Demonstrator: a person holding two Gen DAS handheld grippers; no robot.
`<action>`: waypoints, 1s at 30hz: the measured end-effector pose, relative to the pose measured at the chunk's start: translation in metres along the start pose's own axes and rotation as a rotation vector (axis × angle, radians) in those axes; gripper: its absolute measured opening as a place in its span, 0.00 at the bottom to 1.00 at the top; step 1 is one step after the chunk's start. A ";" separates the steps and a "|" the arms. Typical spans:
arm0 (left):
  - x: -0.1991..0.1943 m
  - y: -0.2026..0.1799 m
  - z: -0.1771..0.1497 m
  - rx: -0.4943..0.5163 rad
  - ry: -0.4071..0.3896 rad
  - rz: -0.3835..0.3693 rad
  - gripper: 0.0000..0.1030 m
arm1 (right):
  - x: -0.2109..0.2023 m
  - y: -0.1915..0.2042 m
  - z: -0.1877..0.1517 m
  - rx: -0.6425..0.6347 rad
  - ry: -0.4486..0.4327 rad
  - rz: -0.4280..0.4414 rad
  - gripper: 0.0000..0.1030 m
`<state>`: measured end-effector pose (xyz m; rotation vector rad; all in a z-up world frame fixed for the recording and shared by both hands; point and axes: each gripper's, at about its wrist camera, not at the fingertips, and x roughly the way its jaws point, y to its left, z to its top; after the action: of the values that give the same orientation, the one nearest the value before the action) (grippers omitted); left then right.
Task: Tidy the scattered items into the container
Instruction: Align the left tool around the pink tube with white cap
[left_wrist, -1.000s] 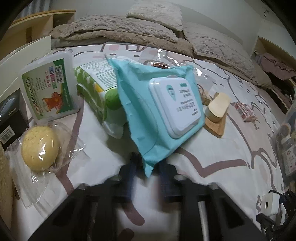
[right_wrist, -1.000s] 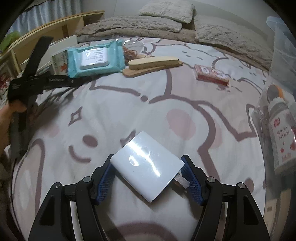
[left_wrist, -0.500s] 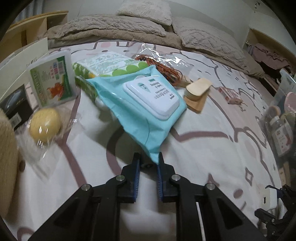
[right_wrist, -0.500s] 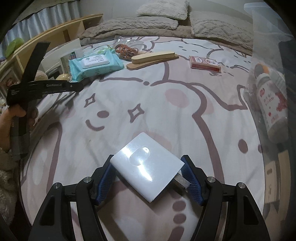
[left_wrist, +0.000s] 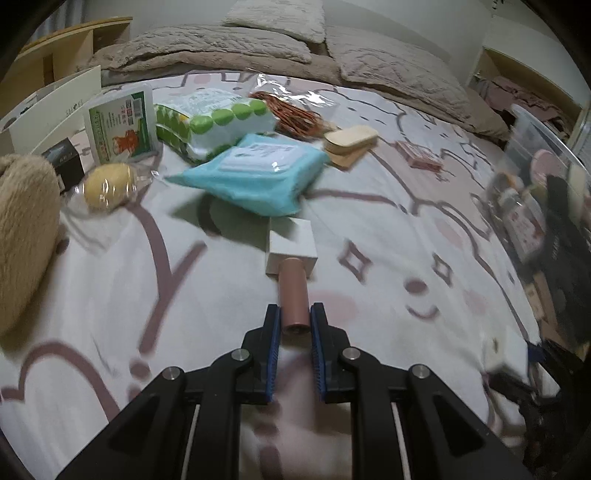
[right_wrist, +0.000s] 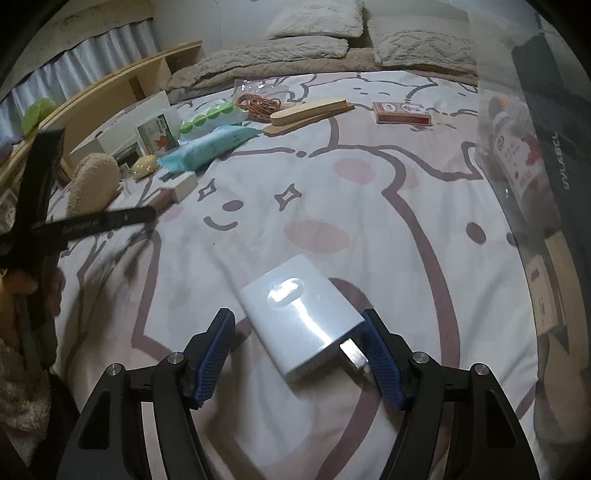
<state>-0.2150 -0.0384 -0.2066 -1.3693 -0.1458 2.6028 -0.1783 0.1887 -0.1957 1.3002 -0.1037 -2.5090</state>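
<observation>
left gripper (left_wrist: 293, 328): pinched on pink tube (left_wrist: 293, 297), white cap ahead of tips, held lengthwise for carrying | right gripper (right_wrist: 297, 345): white charger (right_wrist: 301, 319) clamped diagonally between pads | clear container (right_wrist: 524, 155): right of tips, partly filled, judged the destination

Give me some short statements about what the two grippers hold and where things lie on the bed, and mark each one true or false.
1. The left gripper is shut on a rose-gold cylinder with a white block head. True.
2. The right gripper is empty. False: a glossy white rectangular charger block sits between its blue pads.
3. The light-blue soft pack of wet wipes lies on the cartoon-print bedsheet. True.
4. The red card box is inside the clear plastic container. False: it lies on the bedsheet, apart from it.
5. The yellow round item in clear wrap is beside the beige plush toy. True.
</observation>
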 end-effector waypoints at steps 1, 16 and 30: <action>-0.003 -0.004 -0.005 0.005 0.003 -0.008 0.16 | -0.001 0.001 -0.001 0.001 0.000 0.002 0.69; -0.019 -0.052 -0.048 0.151 0.030 -0.083 0.16 | 0.003 0.012 -0.007 -0.061 0.004 -0.056 0.69; -0.011 -0.021 -0.043 0.079 0.021 0.129 0.86 | -0.003 -0.004 -0.007 -0.033 -0.001 -0.205 0.92</action>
<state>-0.1706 -0.0207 -0.2183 -1.4226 0.0501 2.6645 -0.1718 0.1941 -0.1978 1.3592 0.0739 -2.6680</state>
